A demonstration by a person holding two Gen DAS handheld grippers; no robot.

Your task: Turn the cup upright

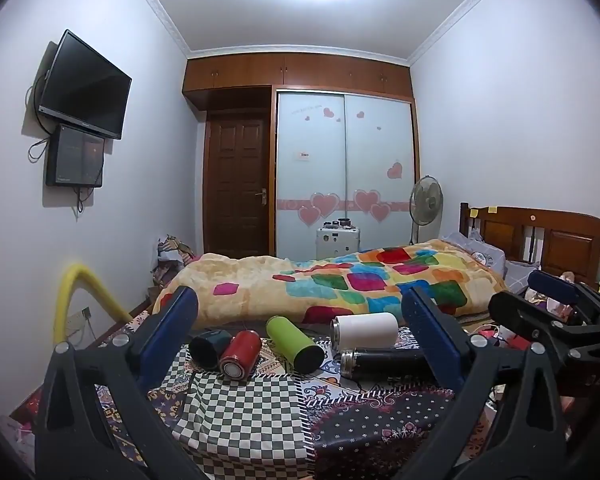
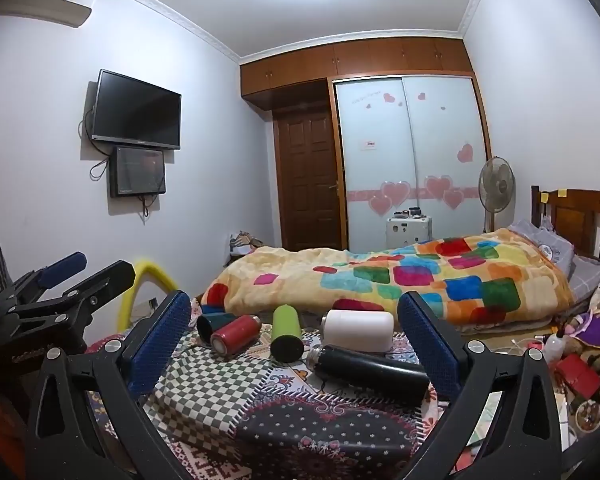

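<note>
Left wrist view: the left gripper [image 1: 300, 320] has its blue-padded fingers [image 1: 180, 312] spread wide, holding nothing. Between them, on a patterned cloth [image 1: 244, 412] with a checked patch, five cups lie on their sides. From left to right: a dark teal cup [image 1: 208, 347] with its open mouth toward the camera, a red cup [image 1: 241, 354] touching it, a green cup [image 1: 295, 344] lying at an angle, and a white cup [image 1: 365, 330] on the far right. Just in front of the white one lies a black cup [image 1: 384, 362], its steel neck pointing left, its right end hidden behind the right finger. The right gripper [image 1: 548, 312] shows at the right edge, near the black cup's end but apart from it; its fingers stand open. Beyond the cups is a bed with a colourful blanket [image 1: 340, 280], and a TV [image 1: 86, 86] hangs on the left wall.

Right wrist view: the right gripper [image 2: 296, 320] also has its fingers [image 2: 424, 332] wide apart and empty. The same row lies ahead: teal cup [image 2: 212, 325], red cup [image 2: 236, 334], green cup [image 2: 286, 334] end-on with its dark base nearest, white cup [image 2: 360, 330], and the black cup [image 2: 368, 368] nearest, slanting toward the right finger. The left gripper [image 2: 88, 272] is at the left edge, open, well clear of the cups. The blanket [image 2: 400, 280] lies behind.
</note>
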